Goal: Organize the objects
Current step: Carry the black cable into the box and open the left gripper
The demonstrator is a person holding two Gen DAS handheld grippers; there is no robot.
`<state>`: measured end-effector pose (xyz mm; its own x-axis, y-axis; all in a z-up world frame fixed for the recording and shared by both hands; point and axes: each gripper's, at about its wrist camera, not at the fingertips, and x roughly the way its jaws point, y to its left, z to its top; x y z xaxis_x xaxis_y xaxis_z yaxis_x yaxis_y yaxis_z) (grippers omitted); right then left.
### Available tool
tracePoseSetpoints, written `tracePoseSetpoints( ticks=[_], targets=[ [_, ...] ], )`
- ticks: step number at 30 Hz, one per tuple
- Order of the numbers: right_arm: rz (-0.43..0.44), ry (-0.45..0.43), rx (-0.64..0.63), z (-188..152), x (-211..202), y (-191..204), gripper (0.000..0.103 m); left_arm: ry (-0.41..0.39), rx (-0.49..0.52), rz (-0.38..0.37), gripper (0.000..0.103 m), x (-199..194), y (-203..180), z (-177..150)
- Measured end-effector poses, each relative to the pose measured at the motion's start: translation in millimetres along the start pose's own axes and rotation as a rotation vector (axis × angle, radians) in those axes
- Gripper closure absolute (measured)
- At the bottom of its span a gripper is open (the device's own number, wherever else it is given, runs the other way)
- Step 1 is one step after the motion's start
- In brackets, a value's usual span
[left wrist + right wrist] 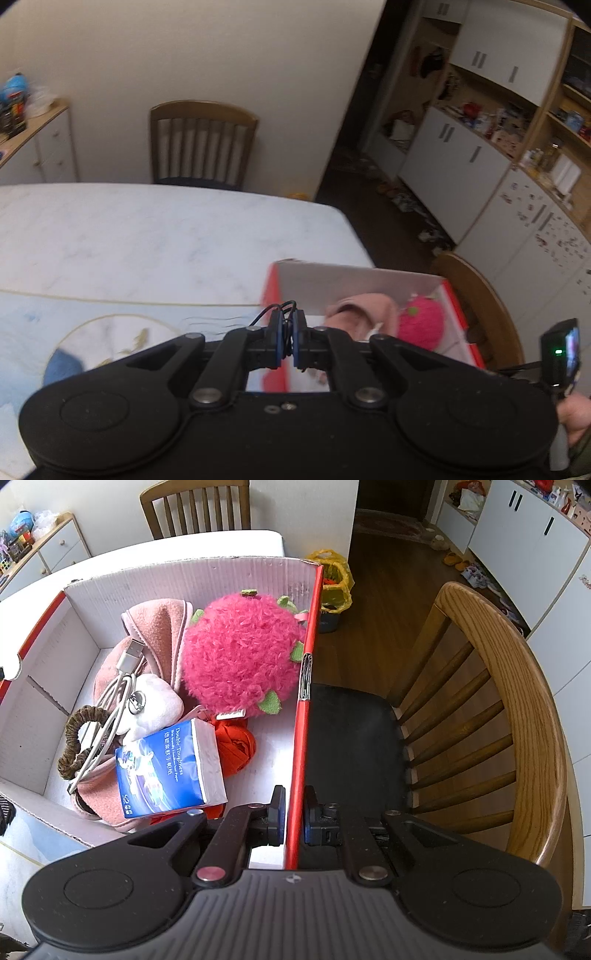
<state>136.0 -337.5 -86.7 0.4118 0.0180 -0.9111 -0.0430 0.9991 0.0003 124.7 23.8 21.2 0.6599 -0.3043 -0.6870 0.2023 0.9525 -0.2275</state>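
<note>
Right tool [294, 818] clamps box [301, 716] wall (contents visible only here); left tool [289, 338] closed, empty.

A box [258, 568] sits at the table's [147, 229] right edge, holding a plush [240, 653] at far right, a tissue pack [166, 768] near, a cable [118, 701] left; a chair [498, 701] stands right.

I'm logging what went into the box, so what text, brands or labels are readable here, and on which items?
"Double Toughness": on the blue tissue pack in the red and white box.
A line of Chinese characters beside it on the same pack: too small to read.
Small tag under the pink plush fruit: print too small.
Left wrist view: nothing readable.
</note>
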Motion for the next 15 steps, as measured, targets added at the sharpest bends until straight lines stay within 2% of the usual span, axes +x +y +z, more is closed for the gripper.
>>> tracePoseSetpoints(
  ticks=[8,15],
  targets=[
    [0.004,-0.003,0.0,-1,-1,-1,0.094,0.013,0.086,-0.07,0.101,27,-45,2],
    [0.005,-0.004,0.002,-2,-2,-1,0.094,0.067,0.161,-0.089,0.101,69,-77,-12]
  ],
)
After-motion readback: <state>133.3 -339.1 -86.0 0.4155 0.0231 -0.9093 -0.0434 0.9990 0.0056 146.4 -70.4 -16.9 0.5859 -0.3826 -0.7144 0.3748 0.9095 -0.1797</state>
